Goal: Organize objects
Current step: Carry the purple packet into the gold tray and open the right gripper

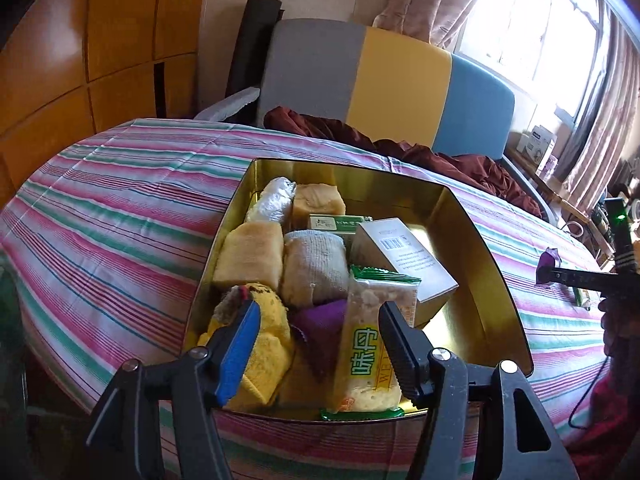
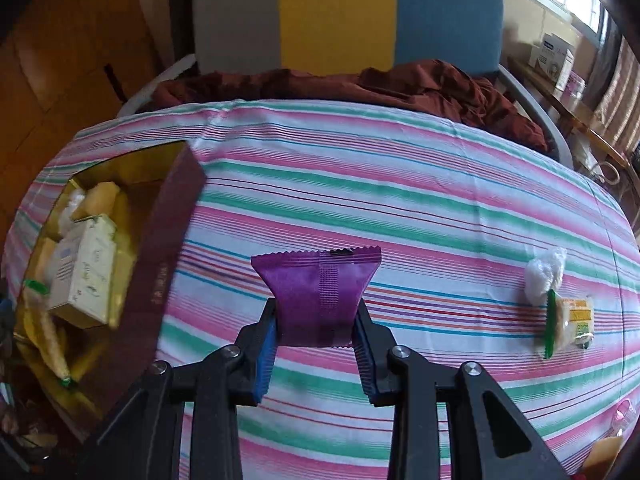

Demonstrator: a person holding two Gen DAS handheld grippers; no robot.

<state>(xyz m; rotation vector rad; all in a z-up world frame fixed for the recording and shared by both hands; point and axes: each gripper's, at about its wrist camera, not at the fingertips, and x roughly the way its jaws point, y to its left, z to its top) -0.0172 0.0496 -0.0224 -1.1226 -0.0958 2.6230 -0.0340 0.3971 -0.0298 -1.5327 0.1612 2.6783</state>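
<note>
Over the striped bed (image 2: 400, 200), right hand-held gripper (image 2: 316, 344) is clamped on a purple packet (image 2: 320, 292), pinched across its lower half so the crimped top edge sticks up free. Packet is off the sheet, held level, well right of the tin (image 2: 160, 264). Same packet shows in the left wrist view as a small purple shape at the far right edge (image 1: 549, 266).

Left hand-held gripper (image 1: 320, 344) hangs over the near end of the tin (image 1: 480, 248), jaws apart, nothing between them. Cracker pack (image 1: 372, 344) lies just under the gap, leaning on the white box (image 1: 404, 260). Tin is already crowded: yellow cloth (image 1: 264, 344), rolled grey cloth (image 1: 316, 268), buns (image 1: 250, 256), another purple packet (image 1: 324, 320) wedged low. Free floor is mostly the right side, behind the white box.

My read: right is carrying the packet to the tin; left waits open, probably to steady or shift contents. Mid-pack grip keeps the wrapper from folding.

Left on the bed: second cracker pack (image 2: 568, 326) touching a white wad (image 2: 544, 272), plastic or tissue, can't tell through the blur. Those look like the remaining pickups.

Risk: tin wall is tall, so the packet needs to clear it before lowering.
</note>
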